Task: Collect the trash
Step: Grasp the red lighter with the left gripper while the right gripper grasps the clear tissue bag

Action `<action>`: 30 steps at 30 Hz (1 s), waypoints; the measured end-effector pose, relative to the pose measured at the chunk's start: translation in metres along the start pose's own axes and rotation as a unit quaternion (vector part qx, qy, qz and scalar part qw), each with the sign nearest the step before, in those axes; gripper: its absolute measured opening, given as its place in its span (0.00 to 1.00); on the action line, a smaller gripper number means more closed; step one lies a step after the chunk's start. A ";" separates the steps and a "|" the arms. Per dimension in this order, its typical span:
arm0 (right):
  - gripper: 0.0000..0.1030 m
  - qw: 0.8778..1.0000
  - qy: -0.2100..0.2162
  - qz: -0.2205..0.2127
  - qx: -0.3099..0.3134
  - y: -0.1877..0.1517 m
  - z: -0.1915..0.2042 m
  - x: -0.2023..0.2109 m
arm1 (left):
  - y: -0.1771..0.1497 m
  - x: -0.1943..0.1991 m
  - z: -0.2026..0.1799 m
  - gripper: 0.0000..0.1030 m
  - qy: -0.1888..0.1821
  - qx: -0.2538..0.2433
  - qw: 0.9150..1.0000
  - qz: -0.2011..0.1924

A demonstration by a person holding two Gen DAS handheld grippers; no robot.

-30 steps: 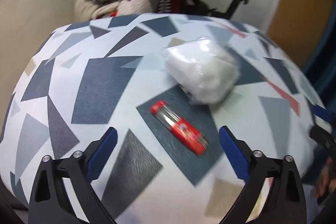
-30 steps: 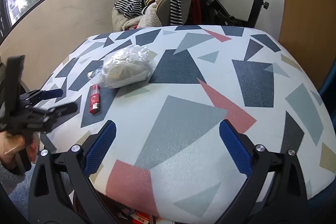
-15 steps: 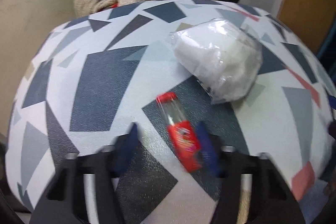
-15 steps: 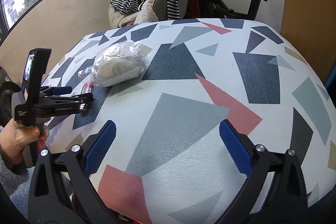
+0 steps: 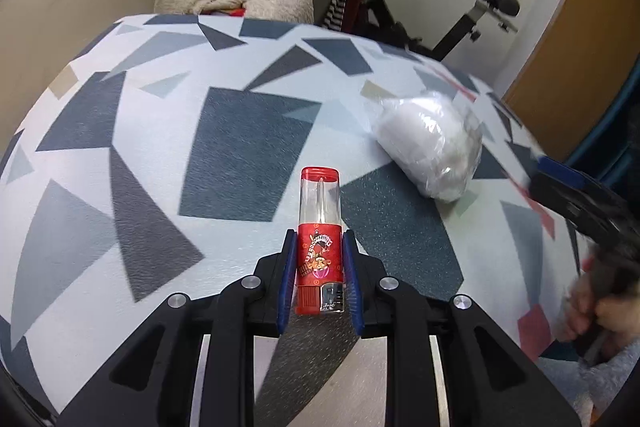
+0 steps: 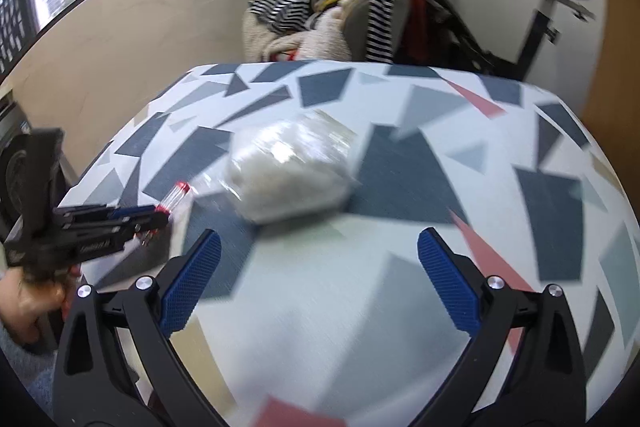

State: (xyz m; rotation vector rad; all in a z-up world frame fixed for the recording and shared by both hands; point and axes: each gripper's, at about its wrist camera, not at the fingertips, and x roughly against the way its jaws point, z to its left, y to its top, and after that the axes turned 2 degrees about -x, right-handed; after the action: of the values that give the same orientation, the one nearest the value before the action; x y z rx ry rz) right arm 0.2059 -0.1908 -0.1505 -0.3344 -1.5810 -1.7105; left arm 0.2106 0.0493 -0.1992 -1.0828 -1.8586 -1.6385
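Note:
My left gripper [image 5: 319, 259] is shut on a red and clear lighter [image 5: 320, 227], whose clear end points away over the patterned table [image 5: 240, 147]. A crumpled clear plastic bag of white stuff [image 5: 430, 147] lies on the table to its right. In the right wrist view the bag [image 6: 288, 171] lies ahead of my open, empty right gripper [image 6: 320, 279]. The left gripper [image 6: 120, 223] with the lighter [image 6: 176, 197] shows at the left there.
A chair heaped with striped and fleecy clothes [image 6: 328, 3] stands behind the table. An exercise bike [image 6: 540, 7] stands at the back right by an orange-brown wall [image 5: 580, 27]. The right gripper [image 5: 580, 203] shows at the right edge of the left view.
My left gripper closed on the lighter and lifted it, turning it straight ahead. My right gripper moved forward and left toward the bag.

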 end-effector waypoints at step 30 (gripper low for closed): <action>0.71 0.993 -0.066 0.088 0.051 0.034 0.023 -0.084 | -0.003 0.047 0.035 0.22 -0.012 0.023 0.998 -0.052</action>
State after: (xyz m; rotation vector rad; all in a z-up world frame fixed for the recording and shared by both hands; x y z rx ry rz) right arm 0.2784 -0.1377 -0.1762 -0.5283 -1.6740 -1.4950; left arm 0.1858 0.0952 -0.1729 -1.0059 -1.9885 -1.6368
